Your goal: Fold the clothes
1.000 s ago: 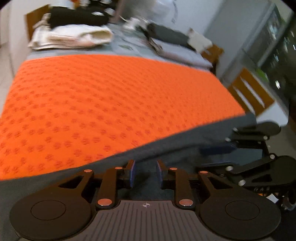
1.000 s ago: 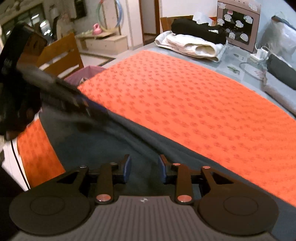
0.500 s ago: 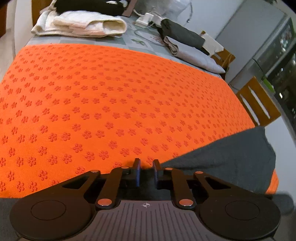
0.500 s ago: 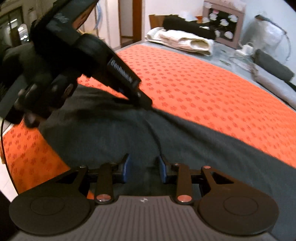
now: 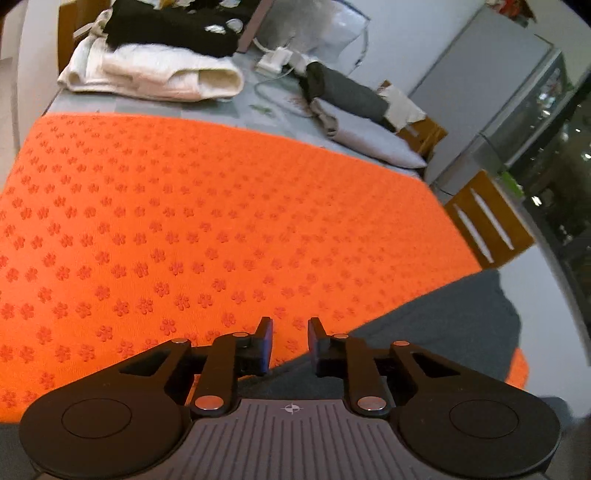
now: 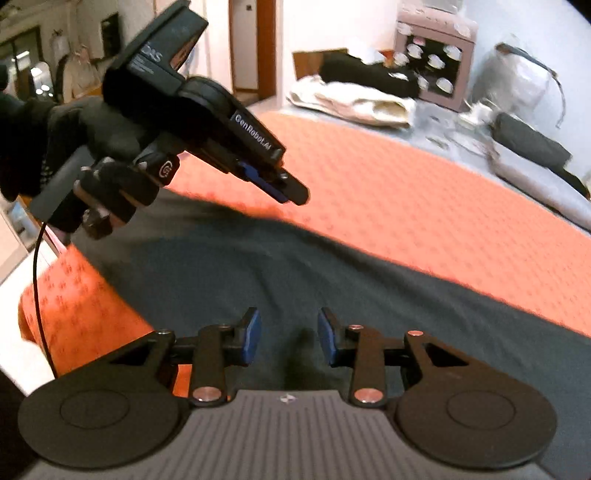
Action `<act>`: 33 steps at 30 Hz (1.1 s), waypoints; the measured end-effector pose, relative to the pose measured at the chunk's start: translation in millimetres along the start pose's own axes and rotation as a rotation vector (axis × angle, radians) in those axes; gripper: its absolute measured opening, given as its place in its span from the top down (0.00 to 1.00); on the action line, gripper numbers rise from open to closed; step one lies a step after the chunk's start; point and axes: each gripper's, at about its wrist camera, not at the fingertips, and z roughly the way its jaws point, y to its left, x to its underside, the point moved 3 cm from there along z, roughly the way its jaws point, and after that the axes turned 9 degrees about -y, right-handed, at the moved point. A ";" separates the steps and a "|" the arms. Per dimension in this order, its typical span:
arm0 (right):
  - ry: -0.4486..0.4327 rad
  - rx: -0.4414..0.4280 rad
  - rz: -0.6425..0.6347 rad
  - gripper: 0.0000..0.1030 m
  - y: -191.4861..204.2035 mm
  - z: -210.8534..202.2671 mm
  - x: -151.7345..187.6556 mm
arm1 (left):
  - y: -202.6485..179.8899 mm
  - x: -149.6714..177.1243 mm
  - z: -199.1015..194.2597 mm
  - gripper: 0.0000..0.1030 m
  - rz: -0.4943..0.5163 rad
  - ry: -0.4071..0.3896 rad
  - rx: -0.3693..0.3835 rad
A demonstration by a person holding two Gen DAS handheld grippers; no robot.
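Both tools now stand open and empty, the left tool (image 5: 290,341) having released and lifted off the dark garment (image 6: 332,280), the right tool (image 6: 290,334) low over it, spread on the orange table (image 5: 221,221).

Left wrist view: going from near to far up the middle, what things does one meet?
Open left gripper → edge of the dark grey garment → orange flower-patterned mat → grey tablecloth strip → folded cream-white towel → black folded cloth.
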 end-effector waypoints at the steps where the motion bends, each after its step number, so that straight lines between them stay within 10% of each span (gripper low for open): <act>1: -0.008 -0.014 -0.003 0.61 4.2 6.6 -4.1 | -0.2 1.6 -3.5 0.79 0.008 0.013 0.009; 10: 0.010 -0.026 -0.039 0.61 30.4 49.2 1.6 | 13.8 26.1 -2.8 0.90 0.026 0.071 -0.095; 19: 0.009 -0.021 -0.012 0.60 25.2 7.7 33.5 | 21.5 25.0 -2.6 0.95 -0.010 0.024 -0.121; 33: -0.064 0.191 0.200 0.61 -59.5 -23.6 29.8 | -50.9 24.1 41.4 0.76 0.102 0.044 -0.013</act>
